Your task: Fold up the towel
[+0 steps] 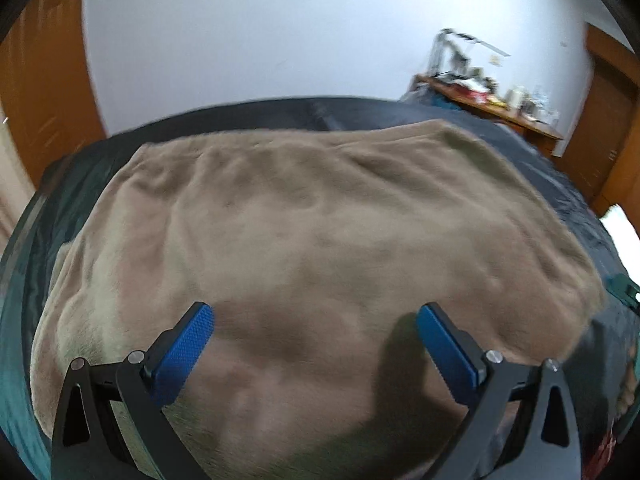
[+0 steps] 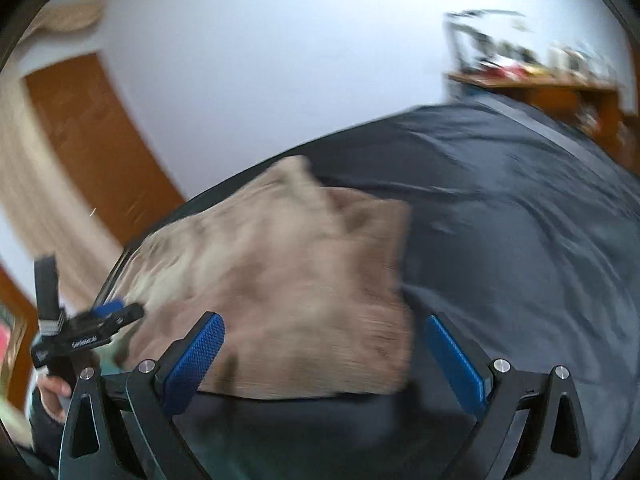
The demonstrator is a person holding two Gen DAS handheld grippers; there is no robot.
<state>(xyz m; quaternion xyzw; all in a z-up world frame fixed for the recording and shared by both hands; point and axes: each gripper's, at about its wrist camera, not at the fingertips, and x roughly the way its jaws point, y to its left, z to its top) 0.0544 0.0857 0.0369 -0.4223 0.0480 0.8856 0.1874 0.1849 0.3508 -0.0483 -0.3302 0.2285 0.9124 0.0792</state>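
Left wrist view: beige towel [image 1: 304, 224] spread flat, lightly wrinkled, on dark bedsheet [image 1: 568, 184] of bed, covering most of it up to near the far edge. Left gripper [image 1: 314, 344] above the towel's near part, blue-padded fingers [image 1: 182, 354] spread wide apart, grasping nothing. Shadow of the fingers on the cloth. Orange-brown wooden door [image 1: 44, 92] at far left, white wall [image 1: 260, 32] behind the bed, cluttered wooden table [image 1: 516, 114] at far right past the bed's far right corner.

Right wrist view, heavily blurred: left gripper [image 2: 110, 312] at lower left, over the bed's left edge, held by a hand [image 2: 54, 390]; jaw state there too blurred to tell. Curtain [image 2: 30, 200] and door [image 2: 100, 140] at far left. Towel [image 2: 280, 280] toward the bed's left side, right part doubled over with a raised corner at its far end; near edge just short of the bed's near edge. Right gripper [image 2: 322, 354] over the towel's near right corner, fingers [image 2: 194, 364] released, wide apart, nothing between. Bare dark bedsheet [image 2: 520, 220] across the right half. Table [image 2: 540, 88] at upper right.
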